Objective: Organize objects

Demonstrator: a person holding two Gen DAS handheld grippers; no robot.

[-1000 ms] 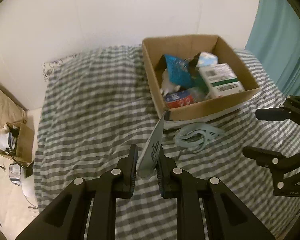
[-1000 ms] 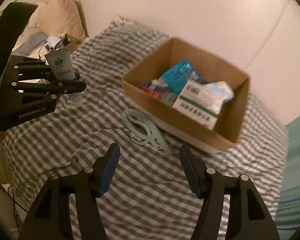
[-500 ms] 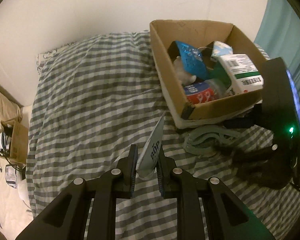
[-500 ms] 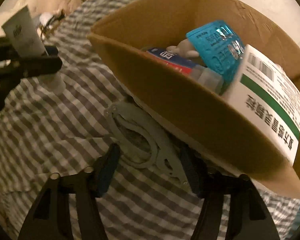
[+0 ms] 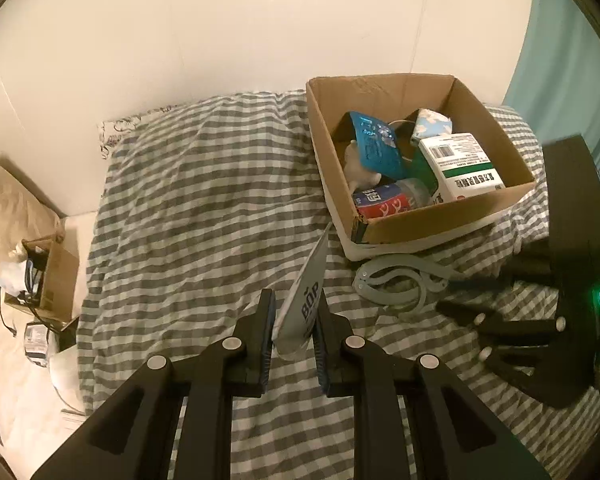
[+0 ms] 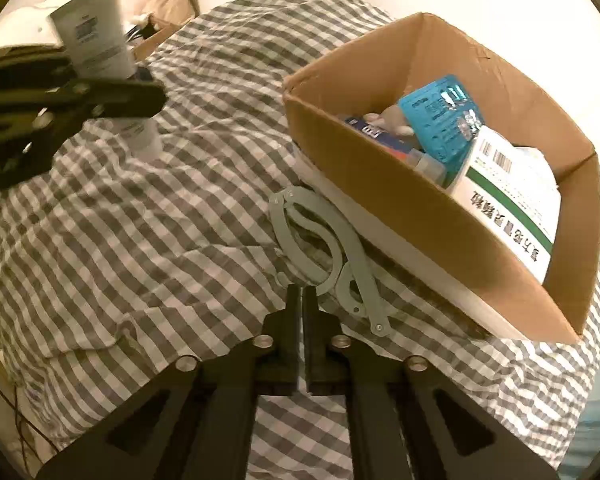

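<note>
My left gripper (image 5: pixel 294 312) is shut on a grey tube marked BOP (image 5: pixel 306 300), held above the checked bedspread; it also shows in the right wrist view (image 6: pixel 94 40). My right gripper (image 6: pixel 302 294) is shut on the rim of a grey-green folding hanger (image 6: pixel 328 256) that lies on the bed against the cardboard box (image 6: pixel 400 184). The hanger (image 5: pixel 396 284) and the box (image 5: pixel 440 220) also show in the left wrist view. The box holds a blue packet (image 5: pixel 374 144), a white-green carton (image 5: pixel 460 166) and a red-blue can (image 5: pixel 384 200).
The grey checked bedspread (image 5: pixel 204 208) covers the bed, with a white wall behind it. A small open cardboard box with clutter (image 5: pixel 44 276) stands on the floor at the left. A teal curtain (image 5: pixel 572 60) hangs at the right.
My right gripper has moved down to the hanger and its jaws have gone from wide open to shut on its rim. The left gripper still holds the tube, now a little higher.
</note>
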